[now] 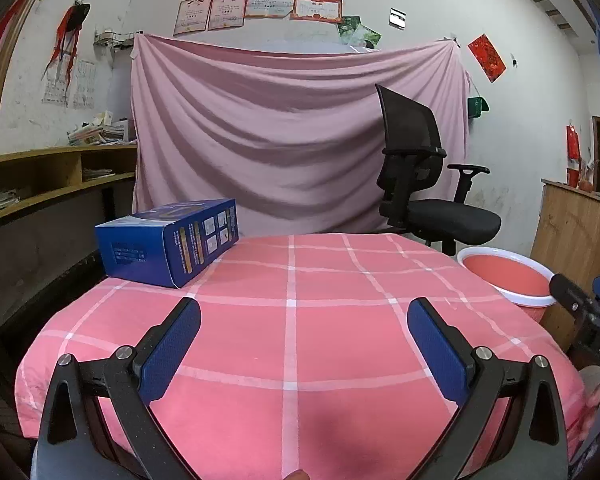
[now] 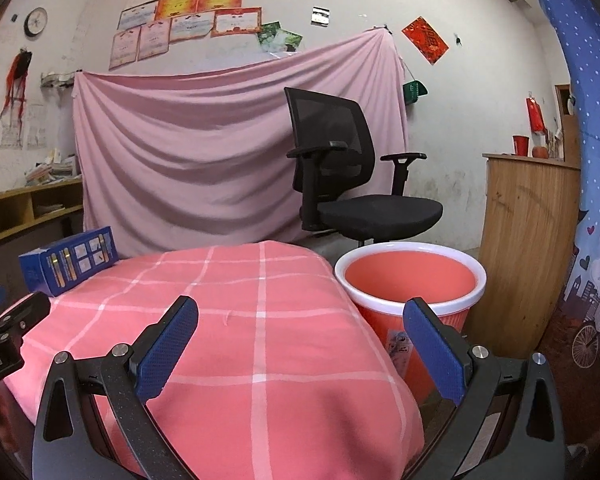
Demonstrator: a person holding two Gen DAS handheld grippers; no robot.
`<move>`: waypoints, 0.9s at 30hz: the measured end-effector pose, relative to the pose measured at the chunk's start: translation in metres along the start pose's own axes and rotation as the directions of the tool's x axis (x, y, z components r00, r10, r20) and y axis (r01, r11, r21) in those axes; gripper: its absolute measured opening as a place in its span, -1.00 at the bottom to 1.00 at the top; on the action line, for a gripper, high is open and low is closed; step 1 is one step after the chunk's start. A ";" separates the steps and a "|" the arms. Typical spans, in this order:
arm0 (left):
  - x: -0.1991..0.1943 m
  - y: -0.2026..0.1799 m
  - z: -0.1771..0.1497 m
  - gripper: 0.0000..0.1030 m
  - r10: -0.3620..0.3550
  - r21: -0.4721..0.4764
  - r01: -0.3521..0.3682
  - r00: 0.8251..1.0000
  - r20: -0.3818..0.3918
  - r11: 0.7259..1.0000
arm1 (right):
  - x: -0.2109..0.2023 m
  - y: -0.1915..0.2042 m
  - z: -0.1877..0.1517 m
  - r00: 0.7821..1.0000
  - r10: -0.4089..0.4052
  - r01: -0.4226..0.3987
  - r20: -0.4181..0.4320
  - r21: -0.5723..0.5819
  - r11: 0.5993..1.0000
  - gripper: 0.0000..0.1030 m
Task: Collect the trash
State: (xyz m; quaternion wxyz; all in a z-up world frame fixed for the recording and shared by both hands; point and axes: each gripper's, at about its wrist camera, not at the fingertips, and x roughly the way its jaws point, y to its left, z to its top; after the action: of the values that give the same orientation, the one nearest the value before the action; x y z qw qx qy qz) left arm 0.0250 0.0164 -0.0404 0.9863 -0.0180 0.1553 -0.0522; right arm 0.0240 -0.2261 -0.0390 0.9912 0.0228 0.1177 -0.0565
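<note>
A blue cardboard box (image 1: 168, 242) lies on its side at the far left corner of the pink checked tablecloth (image 1: 292, 320). The same box (image 2: 70, 260) shows at the left in the right wrist view. A red bucket with a white rim (image 2: 410, 276) stands on the floor past the table's right edge, seemingly with nothing inside; the left wrist view shows that bucket (image 1: 508, 278) too. My left gripper (image 1: 304, 312) hovers open over the cloth, short of the box and to its right. My right gripper (image 2: 300, 312) is open above the table's right edge, beside the bucket.
A black office chair (image 2: 348, 184) stands behind the table before a hanging pink sheet (image 1: 292, 140). A wooden cabinet (image 2: 528, 248) is right of the bucket. Wooden shelves (image 1: 40, 184) run along the left wall. The right gripper's body (image 1: 588, 320) shows at the right edge.
</note>
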 end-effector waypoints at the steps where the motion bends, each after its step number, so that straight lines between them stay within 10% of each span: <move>1: 0.001 0.000 0.000 0.97 0.002 0.000 -0.002 1.000 -0.001 1.000 | 0.000 -0.002 0.000 1.000 -0.003 0.003 0.005 0.005 1.000 1.00; 27: 0.006 0.004 -0.001 0.97 0.006 -0.010 -0.006 1.000 -0.007 1.000 | 0.001 0.005 -0.002 1.000 0.006 -0.005 0.008 -0.052 0.999 1.00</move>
State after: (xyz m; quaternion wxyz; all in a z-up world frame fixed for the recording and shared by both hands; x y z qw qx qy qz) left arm 0.0303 0.0197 -0.0434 0.9858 -0.0225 0.1589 -0.0486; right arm 0.0254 -0.2215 -0.0409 0.9920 -0.0028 0.1151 -0.0508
